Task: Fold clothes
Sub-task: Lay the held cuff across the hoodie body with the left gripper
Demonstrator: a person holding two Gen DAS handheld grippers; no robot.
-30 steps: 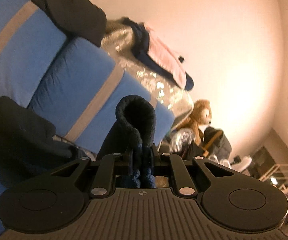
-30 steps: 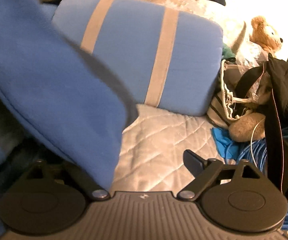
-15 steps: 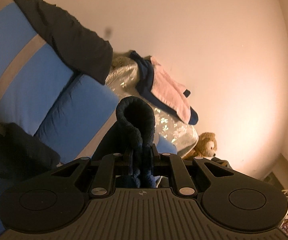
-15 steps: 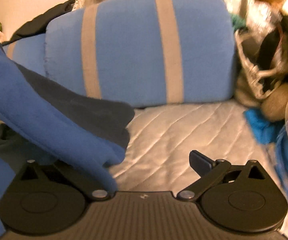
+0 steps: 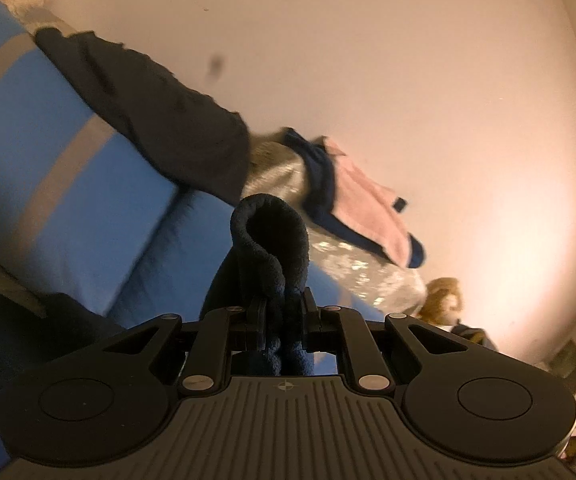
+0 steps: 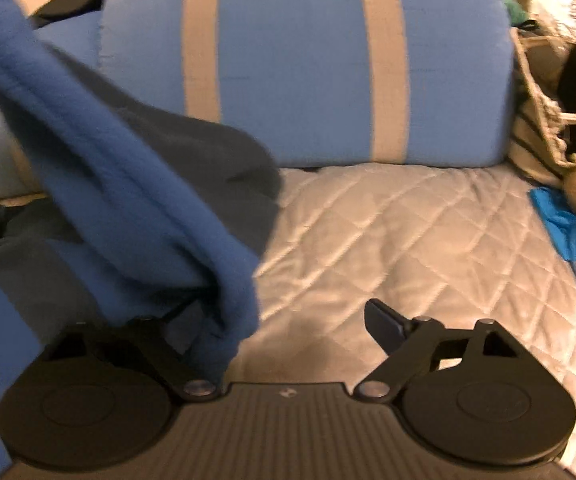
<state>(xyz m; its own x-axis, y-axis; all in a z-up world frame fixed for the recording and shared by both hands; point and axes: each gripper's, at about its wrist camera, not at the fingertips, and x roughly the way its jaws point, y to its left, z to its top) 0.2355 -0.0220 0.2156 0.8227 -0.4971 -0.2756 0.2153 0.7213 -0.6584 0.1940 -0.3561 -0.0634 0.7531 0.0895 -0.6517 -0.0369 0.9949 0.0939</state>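
Now | left tongs [image 5: 283, 312] pinch dark fleece fold [image 5: 271, 240], lifted since a second ago | right tongs [image 6: 304, 320] spread, just narrowing, nothing pinched; blue garment [image 6: 127, 184] drapes at 9 o'clock over quilted bed [image 6: 408, 240] | fold underway.

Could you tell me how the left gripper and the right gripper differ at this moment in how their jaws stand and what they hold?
The left gripper is shut on a bunched fold of dark fleece; the right gripper is open, its jaws having just been closing a little. The fleece sits squarely between the left pads; blue cloth only drapes over the right gripper's left finger, unpinched. Both are the same black two-finger design.
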